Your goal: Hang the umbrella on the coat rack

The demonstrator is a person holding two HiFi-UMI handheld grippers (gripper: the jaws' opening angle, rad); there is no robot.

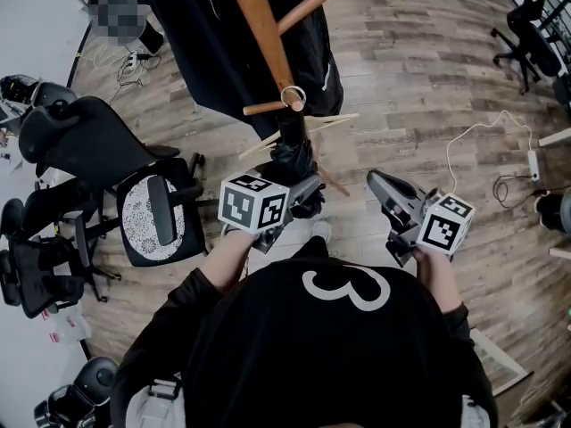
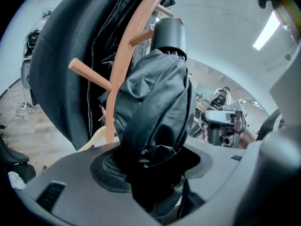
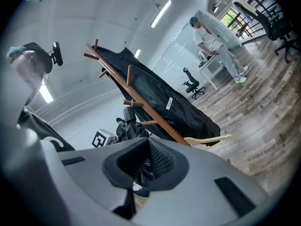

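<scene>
Grips the folded black umbrella [image 2: 150,102] in the left gripper [image 2: 150,173], jaws clenched on its fabric, handle end up beside a peg [image 1: 265,108] of the wooden coat rack [image 1: 265,34] bearing a black coat [image 1: 201,43]. Holds the right gripper [image 3: 143,161] apart, jaws pressed together on nothing. Stands on a wood-plank floor [image 1: 419,69] with black office chairs [image 1: 89,145] left, a white cable [image 1: 468,136] right, and strip lights [image 3: 161,13] overhead.

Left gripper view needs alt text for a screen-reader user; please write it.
The left gripper is shut on a folded black umbrella, its cylindrical end pointing up beside the wooden coat rack, where a black coat hangs.
</scene>
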